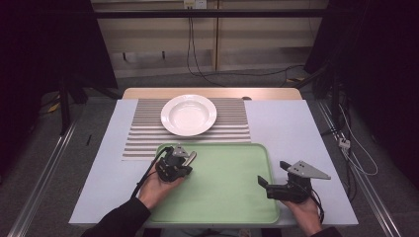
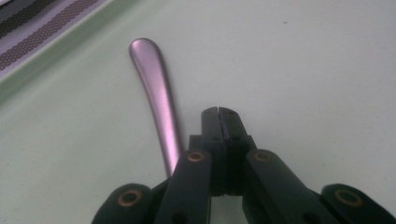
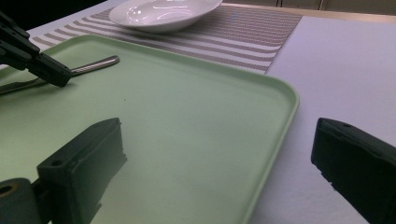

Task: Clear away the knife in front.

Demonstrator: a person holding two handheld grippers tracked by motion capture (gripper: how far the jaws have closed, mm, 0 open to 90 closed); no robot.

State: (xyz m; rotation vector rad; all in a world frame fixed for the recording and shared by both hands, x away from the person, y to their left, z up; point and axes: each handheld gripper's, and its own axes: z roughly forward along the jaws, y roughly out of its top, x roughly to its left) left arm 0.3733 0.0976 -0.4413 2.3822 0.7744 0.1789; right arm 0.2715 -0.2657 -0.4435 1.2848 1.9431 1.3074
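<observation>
I see a table from above with a pale green tray [image 1: 222,197] filling the lower middle of the high view. Beyond it, in the upper middle, a white bowl-shaped plate [image 1: 188,114] sits on a striped placemat [image 1: 143,133].

My left gripper [image 1: 182,163] sits at the tray's upper left corner, held in the left hand [image 1: 157,190] that enters from the bottom left of the frame. In the left gripper view its two black jaws are pressed flat together with no gap between them, and nothing lies between their tips. A metal utensil handle [image 2: 156,93] lies on the tray just beside those jaws, on their left, running from the lower middle of the frame up to a rounded end in the upper left. Its lower part passes out of sight under the gripper's body, so I cannot tell whether the gripper touches it there.

In the right gripper view, the left gripper appears at the upper left edge, its tip down on the tray right by the handle.

My right gripper [image 1: 276,185] rests at the tray's right edge, in the lower right of the high view, held by the right hand [image 1: 307,213]. Its jaws stand wide apart, one over the tray and one over the bare white table [image 3: 345,60], and they hold nothing.
</observation>
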